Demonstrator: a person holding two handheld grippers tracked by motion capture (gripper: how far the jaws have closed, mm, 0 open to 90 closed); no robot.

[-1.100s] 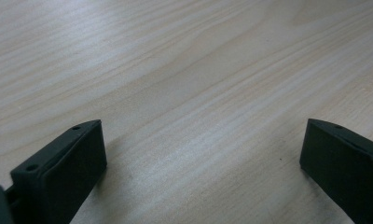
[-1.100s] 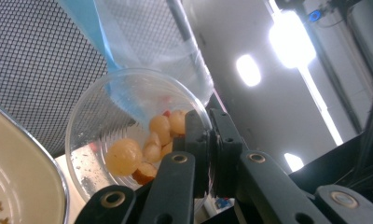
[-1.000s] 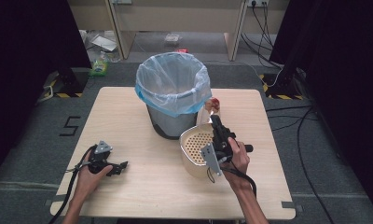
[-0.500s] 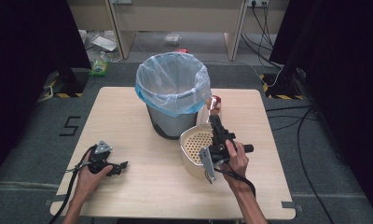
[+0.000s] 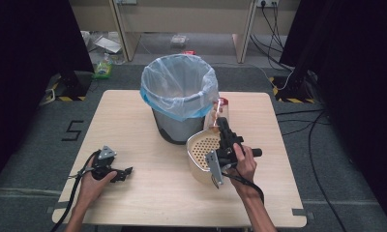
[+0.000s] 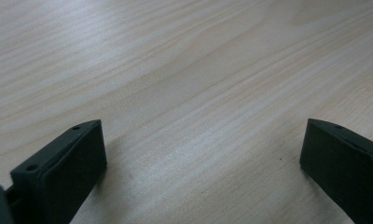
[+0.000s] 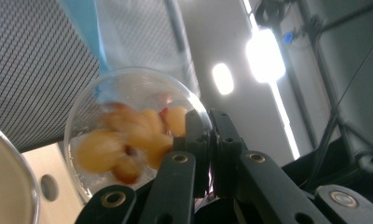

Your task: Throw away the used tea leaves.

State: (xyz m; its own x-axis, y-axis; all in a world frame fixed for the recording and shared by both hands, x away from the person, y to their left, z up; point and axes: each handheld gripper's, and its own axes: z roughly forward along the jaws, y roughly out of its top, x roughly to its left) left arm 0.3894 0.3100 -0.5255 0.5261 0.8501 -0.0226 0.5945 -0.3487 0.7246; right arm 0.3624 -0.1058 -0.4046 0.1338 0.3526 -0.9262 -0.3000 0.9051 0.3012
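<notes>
The right gripper (image 7: 208, 140) pinches the rim of a clear plastic cup (image 7: 128, 135) of peanuts, tilted over the colander (image 5: 201, 150) beside the bin (image 5: 179, 96); the left gripper (image 6: 198, 163) rests spread wide on the table (image 5: 148, 193), near left.

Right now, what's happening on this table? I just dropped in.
The right gripper holds a clear cup of peach-coloured pieces by its rim, tilted over the cream strainer basket, beside the bin lined with a blue bag. The cup looks blurred, so it may be moving. The left gripper rests open on the bare wooden table, holding nothing.
</notes>
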